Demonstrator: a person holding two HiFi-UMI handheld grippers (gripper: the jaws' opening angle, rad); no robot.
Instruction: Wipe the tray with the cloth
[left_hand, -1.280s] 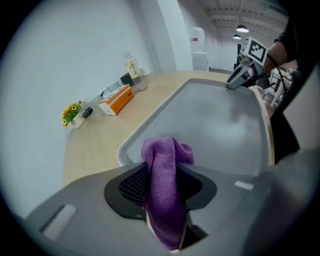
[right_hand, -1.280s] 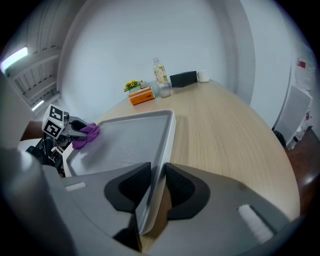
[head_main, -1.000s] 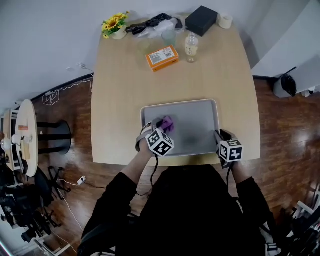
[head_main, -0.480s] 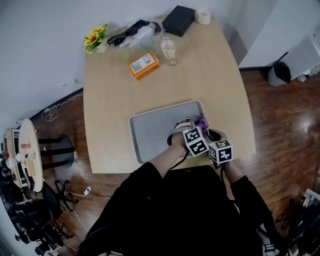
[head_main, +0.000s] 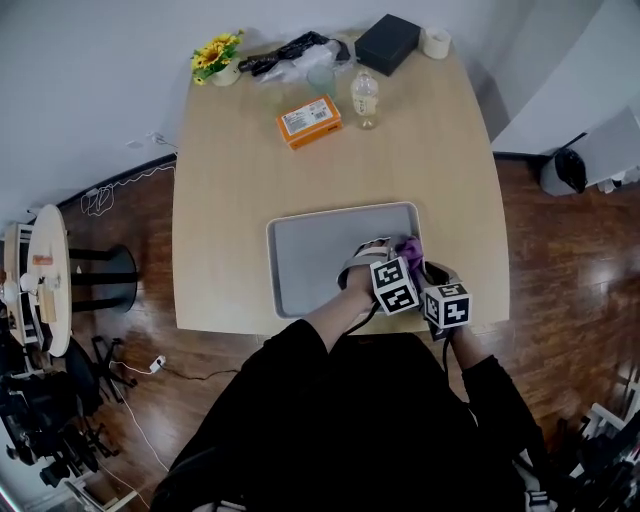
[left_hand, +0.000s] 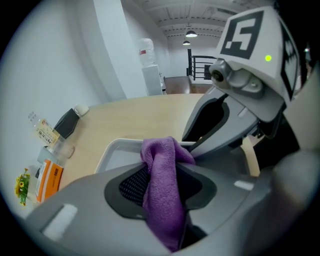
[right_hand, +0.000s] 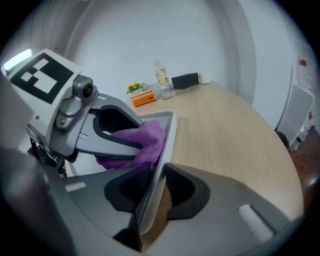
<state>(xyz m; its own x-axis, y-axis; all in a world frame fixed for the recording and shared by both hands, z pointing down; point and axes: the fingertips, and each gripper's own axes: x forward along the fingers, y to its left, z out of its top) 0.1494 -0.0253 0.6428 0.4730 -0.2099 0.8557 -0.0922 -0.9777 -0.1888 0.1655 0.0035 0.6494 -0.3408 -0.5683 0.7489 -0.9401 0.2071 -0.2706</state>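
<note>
Cloth: the purple cloth (left_hand: 162, 185) hangs bunched between the jaws of the left gripper (head_main: 401, 256), which is clenched on it. Its loose end lies at the tray's right end, against the rim.
Tray: the grey tray (head_main: 315, 262) sits near the front edge of the surface (head_main: 230, 190), in front of the person. Its floor looks bare apart from the cloth; any dirt is too faint to tell.
Right gripper: the right gripper (right_hand: 155, 187) is clamped on the tray's right rim, which runs straight between its jaws. It sits just beside the left gripper, nearly touching it.
Step in hand: wiping looks under way, with the cloth at the right-hand limit of a stroke and the tray pinned against sliding.
Next move: probably a sweep back towards the left rim. That calls for keeping the cloth pressed down on the tray floor, keeping the hold on the rim firm, and steering clear of the right gripper at the start.
Risk: the bunched cloth may touch only a narrow strip, so passes would need to overlap.
Far end of surface: an orange box (head_main: 309, 121), a clear bottle (head_main: 365, 98), a black box (head_main: 388, 43), a tape roll (head_main: 434, 41) and yellow flowers (head_main: 215, 55), all well apart from the tray.
Writing: the orange box and the bottle carry printed labels, but the print is too small to read. The gripper cubes show only black-and-white square markers.
</note>
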